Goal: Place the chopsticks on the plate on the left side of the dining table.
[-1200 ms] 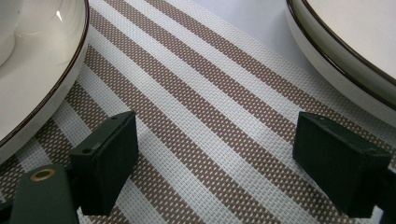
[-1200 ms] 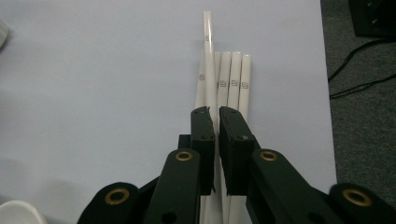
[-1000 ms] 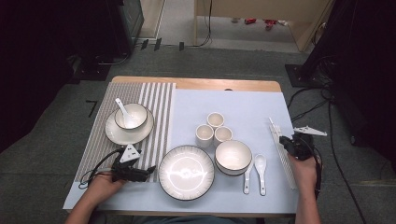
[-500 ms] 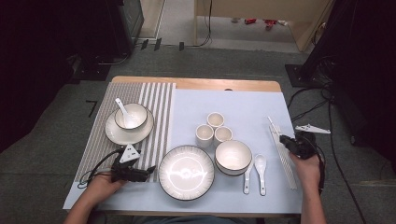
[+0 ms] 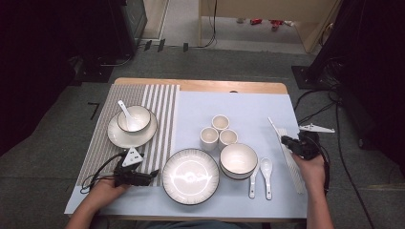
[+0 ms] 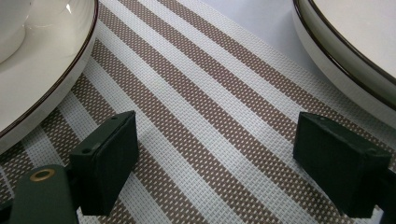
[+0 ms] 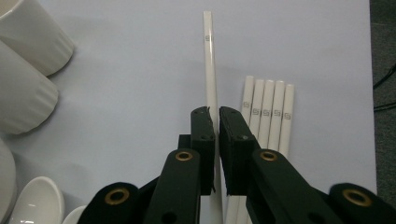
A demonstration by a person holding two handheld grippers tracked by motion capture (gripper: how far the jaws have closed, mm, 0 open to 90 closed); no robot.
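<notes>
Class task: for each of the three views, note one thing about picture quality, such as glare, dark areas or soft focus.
High view: a bright ceiling-light glare squiggles across the large plate, and the floor at both sides falls into near-black. Left gripper view: the striped mat is sharp, while the plate rims at the corners look soft and bright. Right gripper view: even light, crisp print on the chopstick held by the right gripper.

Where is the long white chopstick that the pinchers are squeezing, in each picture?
High view: the long white chopstick slants up-left from the right gripper.
Left gripper view: not in it.
Right gripper view: it runs up the middle.
Shared landmark: the row of white chopsticks.
</notes>
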